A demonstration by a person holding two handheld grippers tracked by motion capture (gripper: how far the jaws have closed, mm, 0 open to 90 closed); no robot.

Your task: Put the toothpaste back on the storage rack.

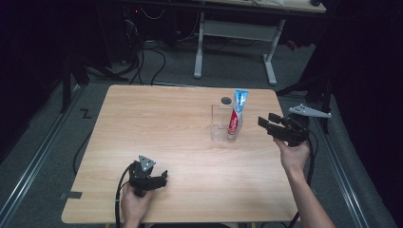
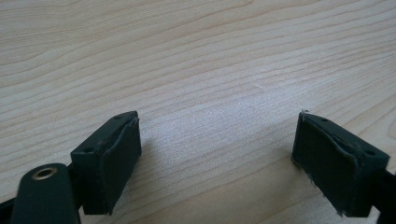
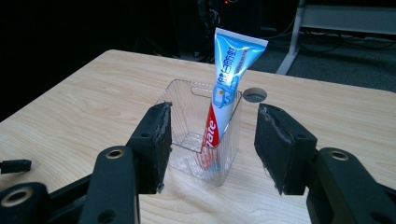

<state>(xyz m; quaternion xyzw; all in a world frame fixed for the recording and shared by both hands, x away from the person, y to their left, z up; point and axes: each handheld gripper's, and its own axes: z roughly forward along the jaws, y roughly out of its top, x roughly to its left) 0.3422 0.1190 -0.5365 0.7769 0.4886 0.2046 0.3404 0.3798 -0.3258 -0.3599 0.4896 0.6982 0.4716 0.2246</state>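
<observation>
A blue, white and red toothpaste tube (image 1: 237,113) (image 3: 224,95) stands cap-down in a clear plastic box (image 1: 222,124) (image 3: 187,135), leaning on its far right corner. My right gripper (image 1: 267,124) (image 3: 212,142) is open, held above the table's right edge just right of the box, jaws pointing at it with nothing between them. Low over the wood near the front edge, my left gripper (image 1: 164,176) (image 2: 215,158) is open and empty, far from the box.
The wooden table (image 1: 157,128) has a round cable hole (image 1: 225,100) (image 3: 254,95) behind the box. A white-legged desk (image 1: 237,33) and cables lie on the floor beyond. The left and middle of the tabletop are bare wood.
</observation>
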